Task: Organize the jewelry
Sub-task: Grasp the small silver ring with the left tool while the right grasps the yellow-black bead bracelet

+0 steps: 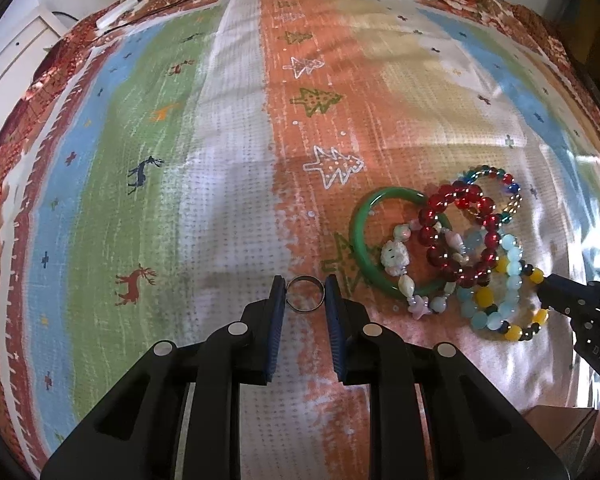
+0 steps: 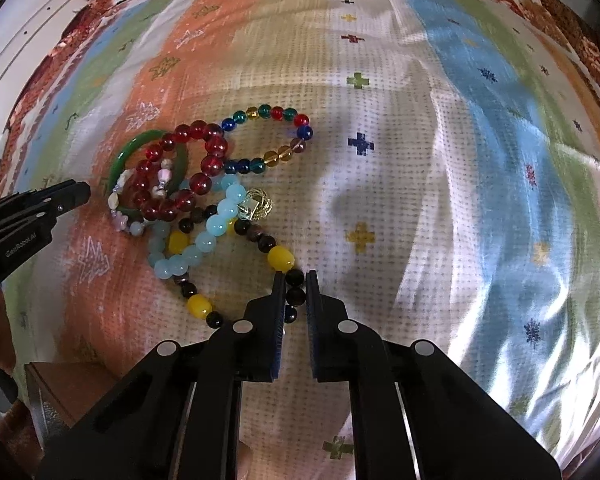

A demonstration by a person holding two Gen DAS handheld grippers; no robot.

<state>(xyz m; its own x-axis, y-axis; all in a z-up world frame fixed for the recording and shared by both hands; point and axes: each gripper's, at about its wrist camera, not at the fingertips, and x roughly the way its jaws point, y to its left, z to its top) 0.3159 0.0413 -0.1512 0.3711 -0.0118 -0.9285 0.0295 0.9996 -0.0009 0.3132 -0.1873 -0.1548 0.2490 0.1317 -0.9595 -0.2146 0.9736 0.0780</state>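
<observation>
On cloth (image 1: 228,184) | left gripper (image 1: 305,294) grips ring (image 1: 305,295) | right gripper (image 2: 293,292) grips bracelet (image 2: 281,259)

The smooth green bangle (image 2: 129,151) lies partly hidden under the dark red glass-bead bracelet (image 2: 204,148). The small gold filigree charm (image 2: 256,208) is too small to make out. A brown wooden box (image 2: 56,396) is mostly covered by the tongs' black body; the far patterned cloth blurs

2 tongs (image 1: 305,289) (image 2: 293,285) clamped (tips downward)
</observation>
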